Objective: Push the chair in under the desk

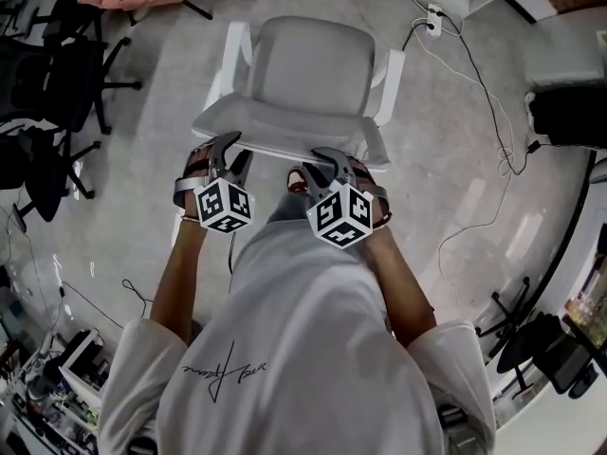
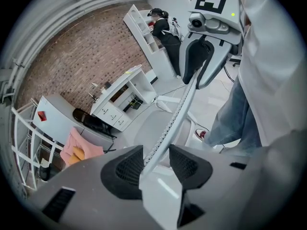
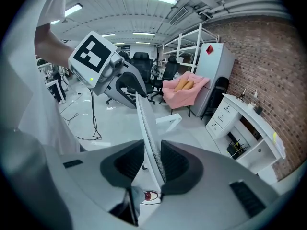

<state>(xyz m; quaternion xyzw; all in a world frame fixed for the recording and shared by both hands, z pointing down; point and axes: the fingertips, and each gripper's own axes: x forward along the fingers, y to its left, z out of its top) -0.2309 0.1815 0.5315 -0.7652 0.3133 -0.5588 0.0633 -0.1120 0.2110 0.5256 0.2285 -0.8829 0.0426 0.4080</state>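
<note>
One white mesh-backed office chair (image 1: 303, 64) stands out on the open grey floor (image 1: 123, 216), directly ahead of the person and not yet under anything. To push it well, steer it toward the white worktop with drawers (image 2: 120, 102) by the brick wall, pressing evenly from both sides so it does not swerve. The left gripper (image 1: 230, 156) and right gripper (image 1: 318, 167) each stand spread astride the backrest's top rim (image 1: 285, 148), not pinching it. Only the gripper views show that worktop and the slack beside the pads. Only the head view shows the seat's heading and how the grippers are spaced along the rim.
</note>
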